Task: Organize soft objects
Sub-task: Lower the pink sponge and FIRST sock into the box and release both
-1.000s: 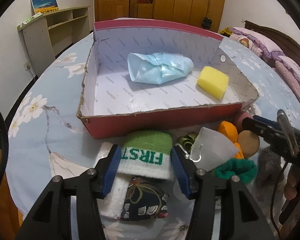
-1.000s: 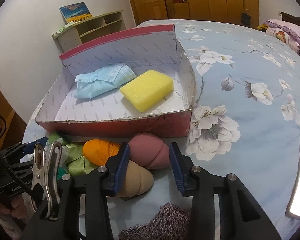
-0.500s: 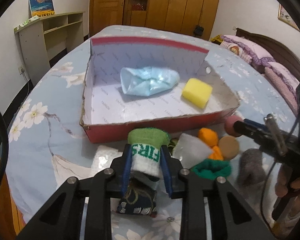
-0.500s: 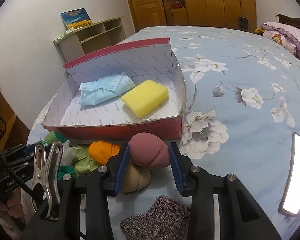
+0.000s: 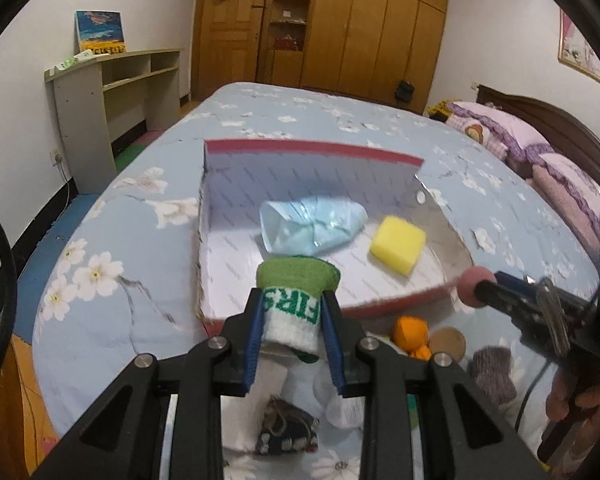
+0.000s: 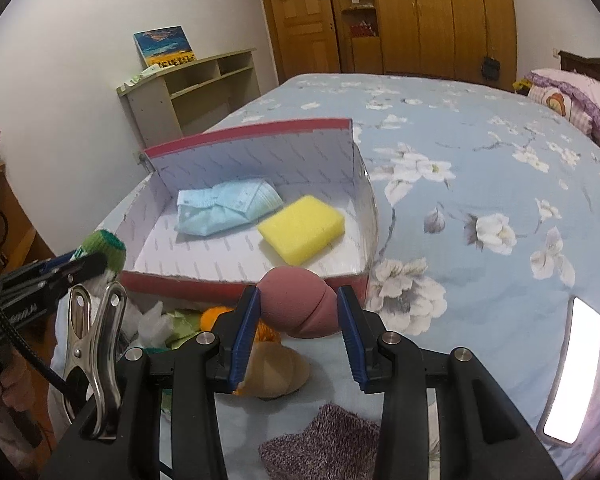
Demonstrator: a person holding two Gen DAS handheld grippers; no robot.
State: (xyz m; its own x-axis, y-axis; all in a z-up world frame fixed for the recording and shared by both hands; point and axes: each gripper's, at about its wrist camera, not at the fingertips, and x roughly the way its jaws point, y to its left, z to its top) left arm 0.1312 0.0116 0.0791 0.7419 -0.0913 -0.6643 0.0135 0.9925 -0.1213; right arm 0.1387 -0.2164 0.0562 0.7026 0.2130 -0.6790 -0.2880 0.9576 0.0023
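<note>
Box wall point(image 6: 244, 282) before pink sponge point(image 6: 300, 306); orange ball point(image 5: 410, 330) below

Green-and-white sock point(image 5: 296, 300) between blue-padded tongs; beyond, a red box point(image 5: 312, 150) with white lining, pale blue cloth point(image 5: 312, 226), yellow sponge point(image 5: 398, 245).

Soft items, sorted and unsorted, at a red-sided box point(image 6: 236, 286) on the bed.
In box: crumpled light-blue cloth point(image 6: 226, 207); yellow sponge block point(image 6: 302, 228) beside it. Raised in front of the box: green-and-white rolled sock point(image 5: 296, 304), lettered; pink egg-shaped sponge point(image 6: 298, 306). On bedspread: orange sponge point(image 5: 410, 330), tan sponge point(image 6: 276, 368), grey knit piece point(image 6: 324, 442), dark patterned pouch point(image 5: 286, 432).
</note>
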